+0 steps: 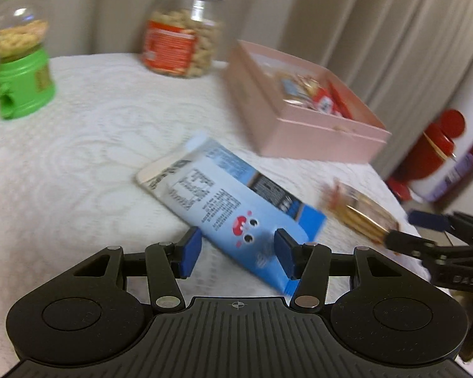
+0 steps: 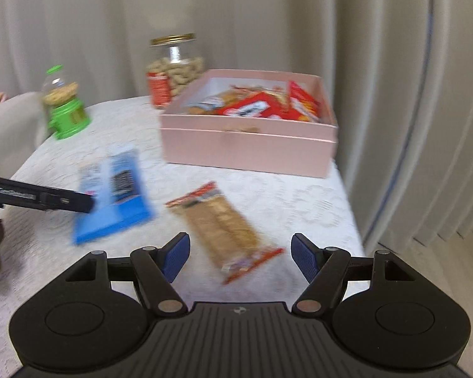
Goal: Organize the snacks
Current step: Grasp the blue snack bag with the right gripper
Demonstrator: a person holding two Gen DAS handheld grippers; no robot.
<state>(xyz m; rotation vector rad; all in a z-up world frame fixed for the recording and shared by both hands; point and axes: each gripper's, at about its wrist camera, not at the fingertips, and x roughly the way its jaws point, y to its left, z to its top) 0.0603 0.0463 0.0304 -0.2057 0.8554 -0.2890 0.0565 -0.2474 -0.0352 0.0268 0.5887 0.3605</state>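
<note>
The blue snack packet (image 1: 233,208) is lying flat on the white lace-covered worktop (image 1: 72,157), slanting from far left to near right, with its near end sitting between the pads of the left tool (image 1: 238,253). That tool is tilting downward over the packet, its jaws standing apart, and the blue pads (image 1: 190,250) are flanking the wrapper without pressing on it as far as the blurred view shows.

The clear cracker packet (image 2: 225,230) with red ends is lying to the right of the blue one, well apart from it. The right tool (image 2: 239,258) is angling down toward it, jaws spread wide, with the packet's near end lying between the pads but untouched by either.

In the right wrist view the left tool's black finger is reaching in from the left edge, its tip meeting the blue packet.

Farther back, the pink box (image 2: 249,145) is sitting open with red and orange snack packs (image 2: 252,107) inside. A glass jar of peanuts (image 2: 173,69) with a gold lid is standing behind its left corner, and a green candy dispenser (image 2: 64,107) is standing at the far left.
</note>
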